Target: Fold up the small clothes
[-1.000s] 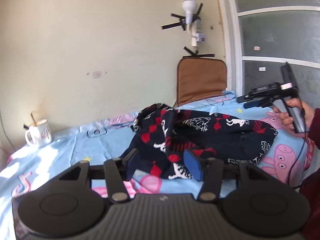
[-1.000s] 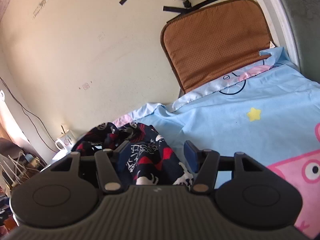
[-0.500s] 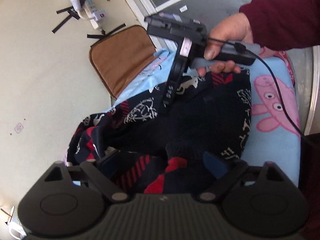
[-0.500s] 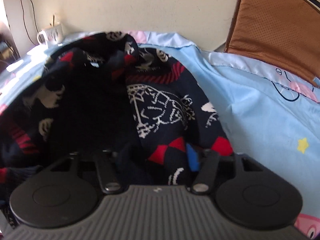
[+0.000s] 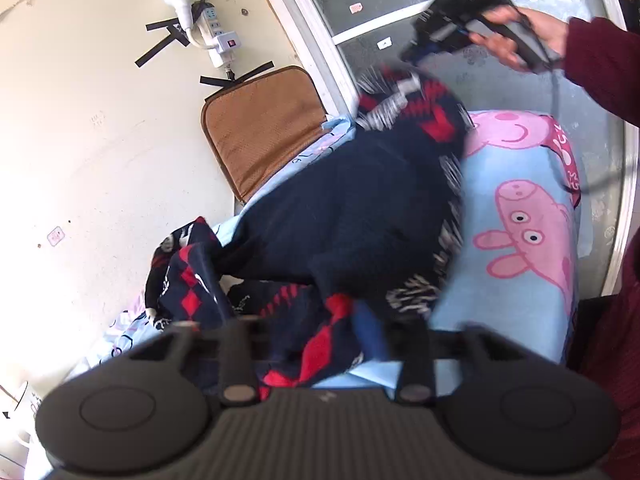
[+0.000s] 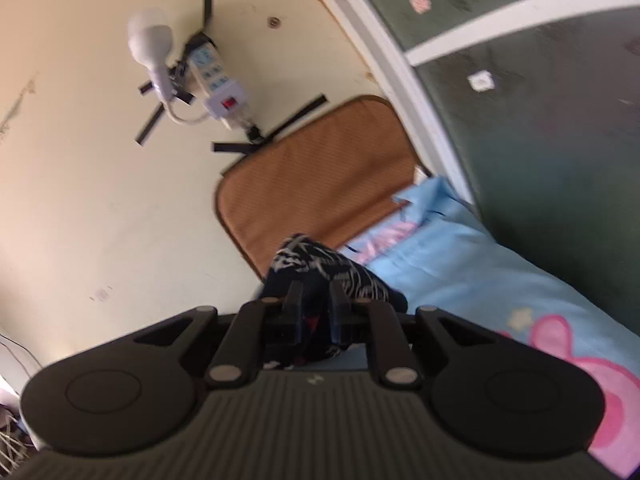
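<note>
A navy garment [image 5: 360,208] with red diamonds and white figures lies bunched on the blue bed sheet [image 5: 520,300]. One corner is pulled up toward the top right of the left wrist view, where a hand holds my right gripper [image 5: 412,56]. In the right wrist view the right gripper [image 6: 316,288] has its jaws closing, narrow, with a fold of the garment [image 6: 316,260] pinched between them. My left gripper [image 5: 292,324] stands wide at the garment's near edge. Cloth lies between its fingers, and the blue pad [image 5: 370,332] shows beside the fold.
A brown cushion [image 5: 264,128] leans on the cream wall at the bed's far end. A power strip with a bulb [image 5: 212,36] is taped above it. A frosted glass door [image 5: 400,4] is to the right. A maroon sleeve [image 5: 600,60] reaches in. A mug [image 5: 20,404] sits far left.
The right gripper dipped into the garment, narrowed onto a fold and swung it up and right. The left gripper rolled and moved in over the garment's near edge.
</note>
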Motion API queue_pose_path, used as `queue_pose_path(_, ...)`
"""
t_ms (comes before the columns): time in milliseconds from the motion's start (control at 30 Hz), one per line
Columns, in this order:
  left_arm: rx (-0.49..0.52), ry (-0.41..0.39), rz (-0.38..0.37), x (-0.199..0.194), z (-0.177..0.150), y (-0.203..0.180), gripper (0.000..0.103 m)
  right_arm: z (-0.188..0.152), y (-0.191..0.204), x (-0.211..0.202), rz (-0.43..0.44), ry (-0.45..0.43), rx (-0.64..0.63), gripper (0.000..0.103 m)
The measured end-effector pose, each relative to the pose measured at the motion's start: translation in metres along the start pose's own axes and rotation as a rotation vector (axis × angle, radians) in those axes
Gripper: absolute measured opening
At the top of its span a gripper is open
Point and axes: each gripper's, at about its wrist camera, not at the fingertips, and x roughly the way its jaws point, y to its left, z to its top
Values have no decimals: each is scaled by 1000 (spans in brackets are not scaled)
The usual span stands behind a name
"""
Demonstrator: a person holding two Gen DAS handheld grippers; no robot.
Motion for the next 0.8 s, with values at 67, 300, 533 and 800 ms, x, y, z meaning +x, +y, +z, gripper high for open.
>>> queue_pose_path(67,-3,10,-14,7,3,3,66,-20,-11,-9,-39,21,-6,37)
queue_pose_path(300,57,-25,-94,18,18,-2,90,-53,39,-22,243,107,-262,69)
queue_pose_path(533,60,111,-130,45,8,-8,88,-102,90,31,431,362,-538,88)
queue_pose_path(800,87,59,30,17,-1,-12,13,-102,97,10,514,218,-602,17)
